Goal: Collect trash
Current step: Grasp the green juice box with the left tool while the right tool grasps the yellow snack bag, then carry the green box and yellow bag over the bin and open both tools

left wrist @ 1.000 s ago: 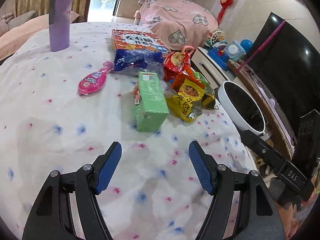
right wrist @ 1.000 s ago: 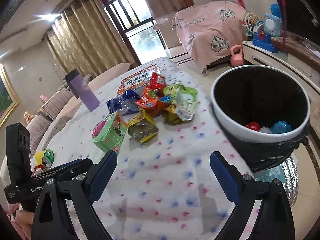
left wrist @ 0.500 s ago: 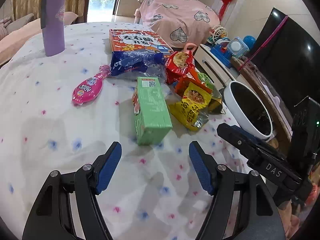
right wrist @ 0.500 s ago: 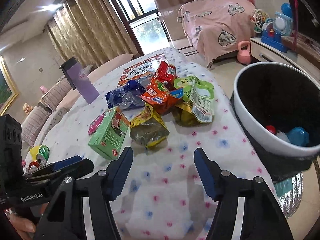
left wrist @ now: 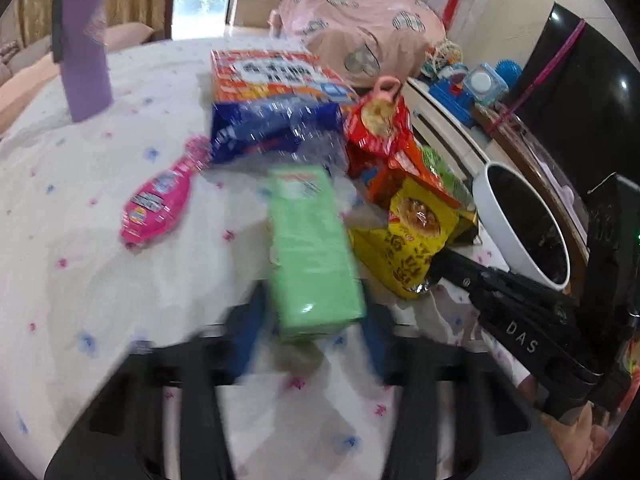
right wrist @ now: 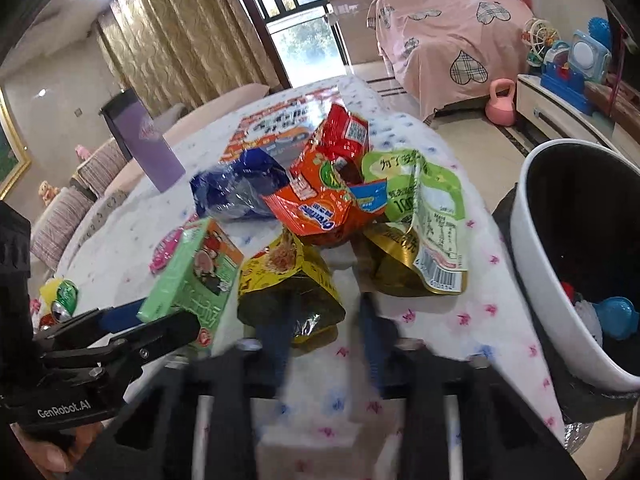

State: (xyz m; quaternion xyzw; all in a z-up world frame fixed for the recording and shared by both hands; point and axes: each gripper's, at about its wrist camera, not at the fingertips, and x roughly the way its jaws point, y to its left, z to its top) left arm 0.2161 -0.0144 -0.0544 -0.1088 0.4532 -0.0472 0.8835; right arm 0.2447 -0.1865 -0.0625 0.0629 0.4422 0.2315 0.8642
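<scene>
left wrist view: the left claw (left wrist: pixel 310 336) stands open, its blurred blue fingers either side of the near end of the green carton (left wrist: pixel 312 256), which lies flat and lengthwise toward the camera on the tabletop (left wrist: pixel 80 280). whether the pads touch it yet i cannot tell through the blur. the carton sits at the near edge of the trash pile, so it is likely the easiest piece to take first. left of it the cloth is open out to the pink wrapper (left wrist: pixel 158 200); on its right the yellow snack bag (left wrist: pixel 412 240) lies just beside, leaving little room there.

right wrist view: the right claw (right wrist: pixel 324 328) is also open and holds nothing, its fingers straddling the near corner of the yellow snack bag (right wrist: pixel 288 280). the white trash bin (right wrist: pixel 560 280) stands just off the tabletop's right edge, mouth up, already holding a few items. the cloth between bag and bin is bare, a short clear path judged from here.
</scene>
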